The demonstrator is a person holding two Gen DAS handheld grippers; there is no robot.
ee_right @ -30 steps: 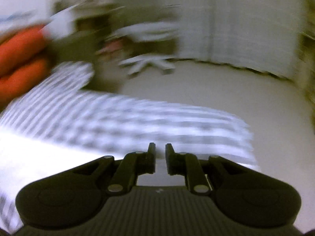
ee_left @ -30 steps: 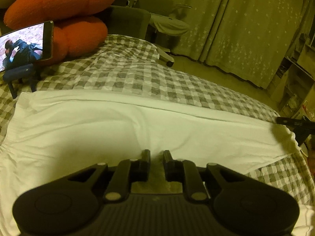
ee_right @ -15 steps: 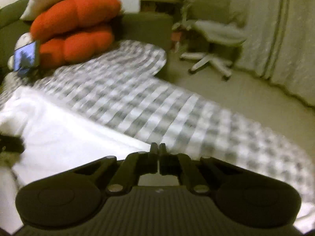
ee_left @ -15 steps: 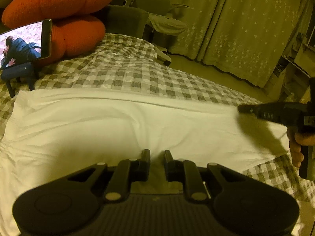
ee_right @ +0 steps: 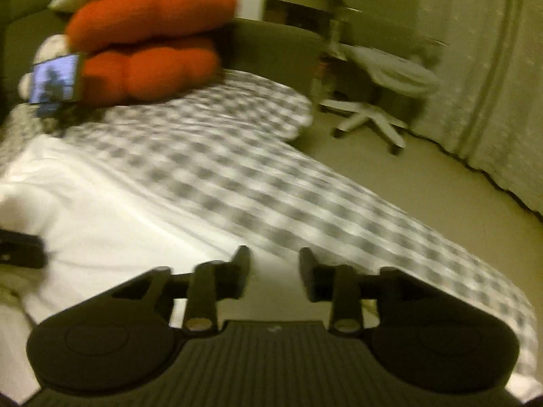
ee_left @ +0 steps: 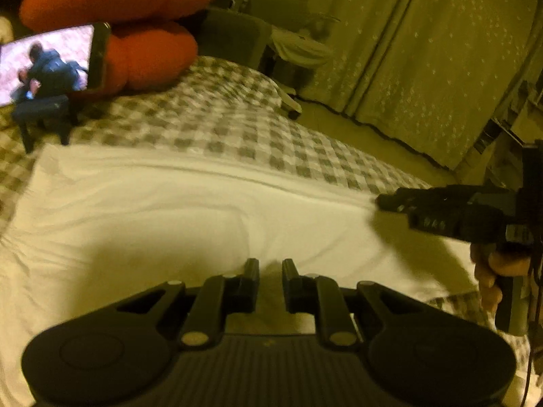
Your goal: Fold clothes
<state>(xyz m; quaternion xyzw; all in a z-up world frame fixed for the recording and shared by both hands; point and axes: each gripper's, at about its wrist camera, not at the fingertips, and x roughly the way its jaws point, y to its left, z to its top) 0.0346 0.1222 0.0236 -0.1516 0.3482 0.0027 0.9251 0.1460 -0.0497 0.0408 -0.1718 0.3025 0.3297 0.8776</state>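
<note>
White garment (ee_left: pixel 163 210): smooth matt cloth, few creases; checked bedcover (ee_left: pixel 237 129): woven cloth; left gripper (ee_left: pixel 269 271): matt black plastic, ribbed body.

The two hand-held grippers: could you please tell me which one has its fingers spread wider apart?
The right hand-held gripper: its own camera shows a broad gap between its fingers above the white cloth. The left hand-held gripper shows only a narrow gap.
</note>
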